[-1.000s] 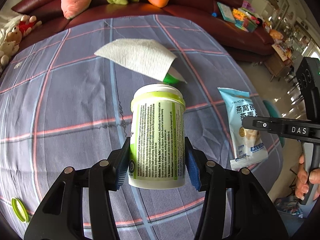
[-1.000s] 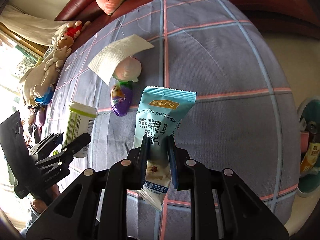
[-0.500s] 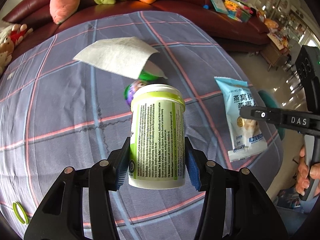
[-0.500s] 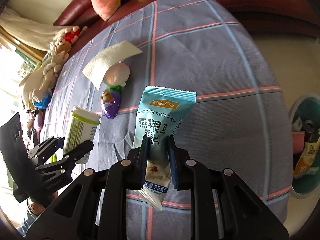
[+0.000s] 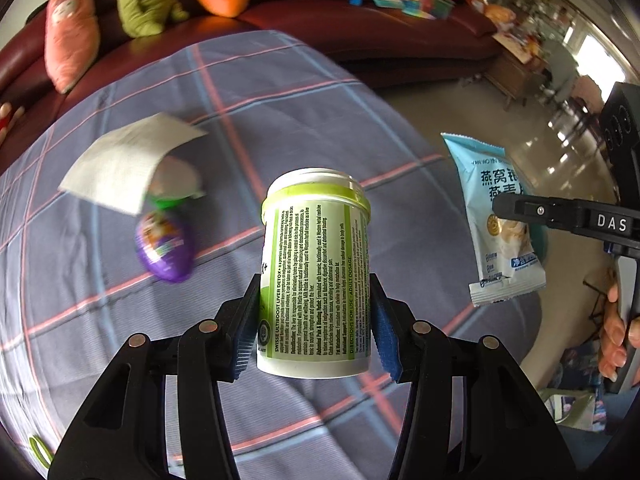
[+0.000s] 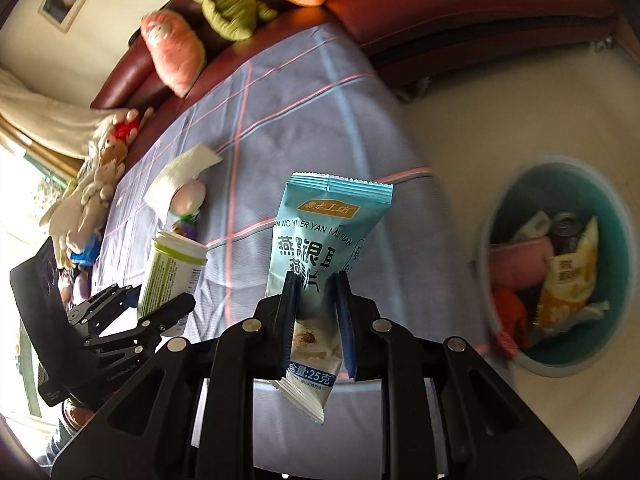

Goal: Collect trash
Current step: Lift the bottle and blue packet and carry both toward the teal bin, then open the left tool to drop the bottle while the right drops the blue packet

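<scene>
While the left gripper (image 5: 314,320) clamps its blue pads against the sides of an upright white-and-green supplement bottle (image 5: 316,268), the bottle hangs above the plaid tablecloth (image 5: 280,100). The right gripper (image 6: 318,312) pinches a pale blue snack packet (image 6: 326,240) near its lower end, held over the cloth's edge. Beyond that edge, on the floor, a teal trash bin (image 6: 616,216) holds wrappers and a can. Farther across the cloth from the bottle lie a purple egg-shaped wrapper (image 5: 164,246) and a white paper napkin (image 5: 124,160) draped over a pale round object. Behind the cloth stands a maroon sofa (image 5: 320,20) with plush toys.
</scene>
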Tool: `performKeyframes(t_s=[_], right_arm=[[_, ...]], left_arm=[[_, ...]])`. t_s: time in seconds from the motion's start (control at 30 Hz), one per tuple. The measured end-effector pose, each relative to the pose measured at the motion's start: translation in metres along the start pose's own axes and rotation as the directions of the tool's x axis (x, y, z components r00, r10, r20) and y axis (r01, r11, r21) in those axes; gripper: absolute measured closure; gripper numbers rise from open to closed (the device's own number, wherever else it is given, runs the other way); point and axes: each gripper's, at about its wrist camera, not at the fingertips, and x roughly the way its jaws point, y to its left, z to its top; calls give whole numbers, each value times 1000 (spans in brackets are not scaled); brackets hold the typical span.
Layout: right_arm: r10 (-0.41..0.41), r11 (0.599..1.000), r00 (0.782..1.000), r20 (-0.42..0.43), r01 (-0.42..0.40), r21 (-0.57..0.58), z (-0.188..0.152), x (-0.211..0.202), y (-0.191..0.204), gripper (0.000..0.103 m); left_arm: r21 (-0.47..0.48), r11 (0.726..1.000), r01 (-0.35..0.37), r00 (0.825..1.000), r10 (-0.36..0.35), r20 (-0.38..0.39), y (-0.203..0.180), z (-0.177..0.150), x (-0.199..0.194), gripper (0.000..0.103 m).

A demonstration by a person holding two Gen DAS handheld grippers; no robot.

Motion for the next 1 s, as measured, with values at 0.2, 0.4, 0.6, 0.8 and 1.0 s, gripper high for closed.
performKeyframes(t_s=[0.2, 0.4, 0.6, 0.8, 1.0], right_arm=[[-53, 997, 997, 53, 49, 58, -6, -38, -51, 84], [-148, 978, 983, 110, 129, 163, -11, -86, -114, 84], [-218, 953, 967, 134, 182, 242, -15, -119, -156, 83], [-244, 935, 961, 130, 197, 297, -13, -127, -182, 83], [-258, 924, 960, 112, 211, 320, -11, -124, -196, 83]], left_arm=[[90, 995, 38, 999, -39, 7, -52, 21, 9, 52], [193, 973, 124, 992, -126, -3, -119, 47, 28, 52], [278, 937, 209, 978, -205, -46, -178, 68, 56, 52], [338, 904, 262, 965, -240, -107, -220, 78, 89, 52], [349, 891, 289, 957, -256, -138, -232, 83, 111, 52]])
